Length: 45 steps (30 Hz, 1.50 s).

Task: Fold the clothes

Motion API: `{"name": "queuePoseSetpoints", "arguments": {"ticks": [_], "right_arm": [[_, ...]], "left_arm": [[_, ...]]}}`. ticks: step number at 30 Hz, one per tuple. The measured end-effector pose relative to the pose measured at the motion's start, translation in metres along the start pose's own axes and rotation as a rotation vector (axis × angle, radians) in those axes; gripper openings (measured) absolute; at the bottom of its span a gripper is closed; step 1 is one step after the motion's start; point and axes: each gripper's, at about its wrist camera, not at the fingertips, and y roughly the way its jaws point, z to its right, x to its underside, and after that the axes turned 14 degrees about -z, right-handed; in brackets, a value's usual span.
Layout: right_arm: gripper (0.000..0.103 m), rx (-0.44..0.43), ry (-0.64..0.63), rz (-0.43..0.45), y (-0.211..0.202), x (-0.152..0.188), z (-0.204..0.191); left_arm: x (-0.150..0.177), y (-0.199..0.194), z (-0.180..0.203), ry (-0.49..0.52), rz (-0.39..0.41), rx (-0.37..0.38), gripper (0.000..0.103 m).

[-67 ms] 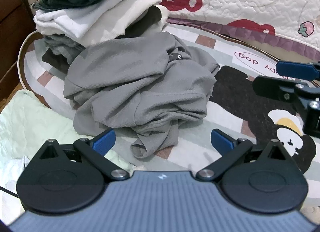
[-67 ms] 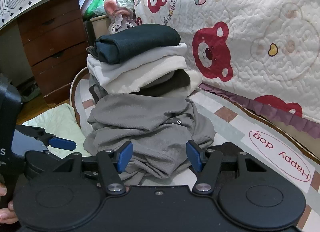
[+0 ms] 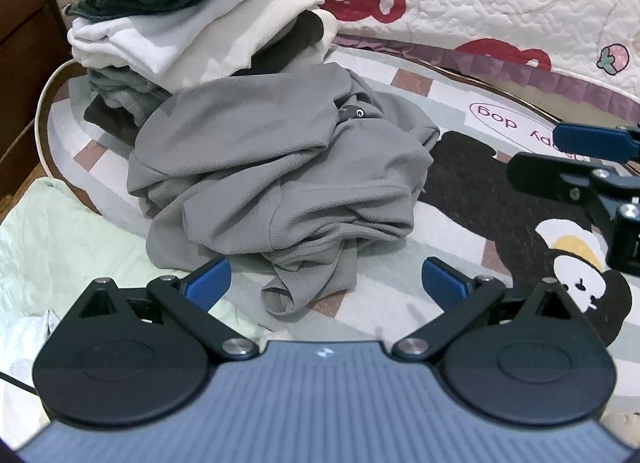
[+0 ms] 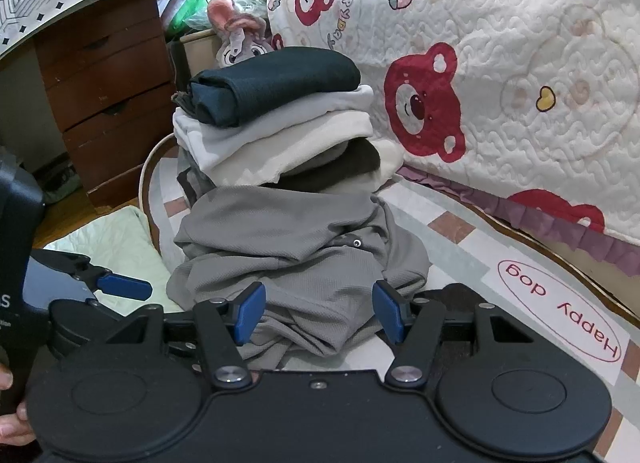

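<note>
Ahead of both jaw pairs: crumpled grey shirt (image 3: 280, 179) heaped on a printed mat (image 3: 400, 275), a small snap button (image 3: 359, 113) showing near its top fold. Left gripper (image 3: 326, 277) spread wide, blue pads clear of cloth, nothing held; a loose sleeve end (image 3: 288, 295) lying just beyond and between the jaws. Right gripper (image 4: 318, 313) open about halfway, empty, jaws framing the shirt's near hem from just above. Behind the shirt and touching it: stack of folded clothes (image 4: 280, 123), dark green piece on top, white ones below. Bare mat to the right of the left jaws, reaching the mat's curved edge under a bear-print quilt (image 4: 500, 83). Pale green cloth (image 3: 60, 239) to the left of the jaws. Wooden drawers (image 4: 104, 95) far left, beyond the mat edge. Readable: "Happy dog" inside a red oval (image 4: 560, 311) on the mat; "Happyday" on the quilt.
</note>
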Motion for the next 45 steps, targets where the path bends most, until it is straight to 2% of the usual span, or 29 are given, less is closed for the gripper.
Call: {"name": "queuePoseSetpoints", "arguments": {"ticks": [45], "right_arm": [[0.065, 0.006, -0.001, -0.018, 0.0064, 0.002, -0.0013]], "left_arm": [[0.0001, 0.0063, -0.0021, -0.016, -0.031, -0.011, 0.103]]}}
